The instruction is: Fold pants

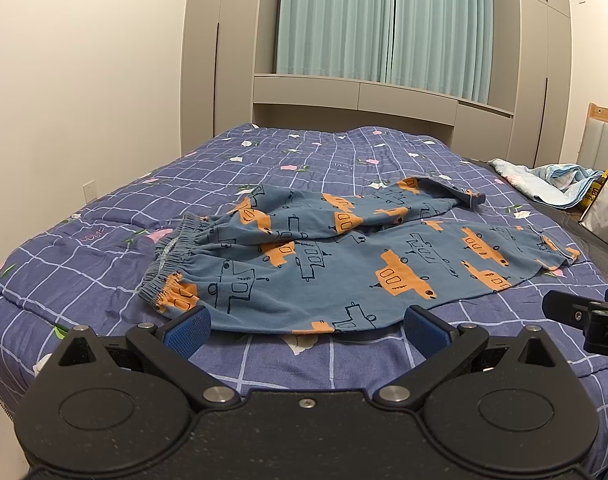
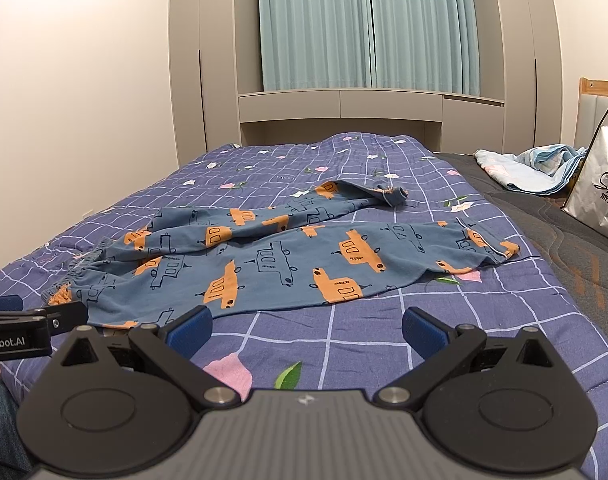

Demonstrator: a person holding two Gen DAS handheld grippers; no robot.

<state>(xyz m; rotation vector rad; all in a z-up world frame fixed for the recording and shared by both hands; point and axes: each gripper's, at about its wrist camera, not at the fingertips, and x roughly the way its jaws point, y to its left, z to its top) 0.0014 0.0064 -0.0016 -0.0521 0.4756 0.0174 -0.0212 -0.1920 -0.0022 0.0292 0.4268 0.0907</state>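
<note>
Blue pants [image 1: 336, 264] with orange car prints lie spread on the bed, waistband at the left, both legs running to the right. The far leg is rumpled and angles away. In the right wrist view the same pants [image 2: 287, 264] lie ahead. My left gripper [image 1: 306, 330] is open, its blue pads at the near hem of the pants with nothing between them. My right gripper [image 2: 306, 330] hovers open over bare quilt, a little short of the lower leg. Each gripper shows at the edge of the other's view.
The bed carries a purple grid quilt [image 1: 103, 264] with flower prints. A crumpled light-blue cloth [image 2: 536, 168] and a white shopping bag [image 2: 600, 188] sit at the right on a dark mattress pad. Wardrobes and teal curtains stand behind the bed; a wall lies left.
</note>
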